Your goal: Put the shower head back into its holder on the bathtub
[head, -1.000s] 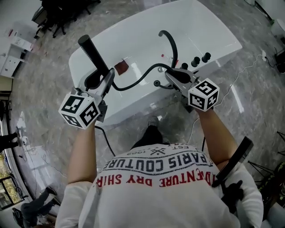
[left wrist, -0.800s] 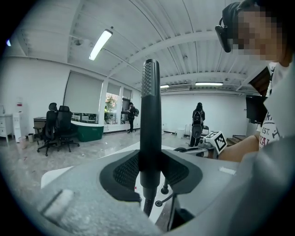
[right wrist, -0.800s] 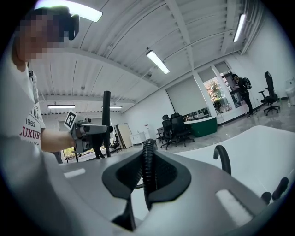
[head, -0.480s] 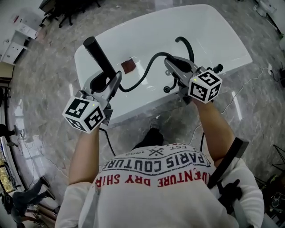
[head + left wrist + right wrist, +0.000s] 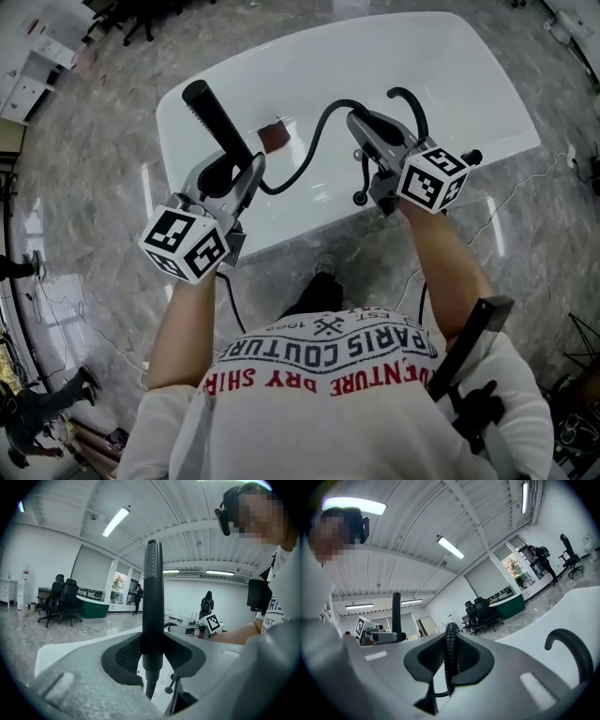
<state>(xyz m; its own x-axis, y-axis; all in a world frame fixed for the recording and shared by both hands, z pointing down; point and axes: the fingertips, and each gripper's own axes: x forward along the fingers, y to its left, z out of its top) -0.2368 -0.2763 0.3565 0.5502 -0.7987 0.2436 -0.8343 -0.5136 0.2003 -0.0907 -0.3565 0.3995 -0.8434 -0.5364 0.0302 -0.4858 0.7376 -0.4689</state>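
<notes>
Left tongs [image 5: 152,656] are clamped tight on the handle of the black shower head [image 5: 214,117]. It sticks up toward the upper left, over the left end of the white bathtub [image 5: 422,66]. Right tongs [image 5: 450,660] are pinched nearly closed on the ribbed black hose [image 5: 314,141], mid-frame, just beside the curved black spout [image 5: 410,98]. Grey marble floor [image 5: 94,187] all round, and office chairs [image 5: 61,599] further back.

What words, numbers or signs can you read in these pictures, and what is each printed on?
"PARIS COUTUR…": black capitals, upside down in the head view, on the person's white T-shirt.
"…ENTURE DRY SHIR…": red capitals alongside, both ends cut off.
Small print by the black line, perhaps "EST. 1963": too small to be sure.
Black-and-white marker cubes: square patterns only, no words.
</notes>
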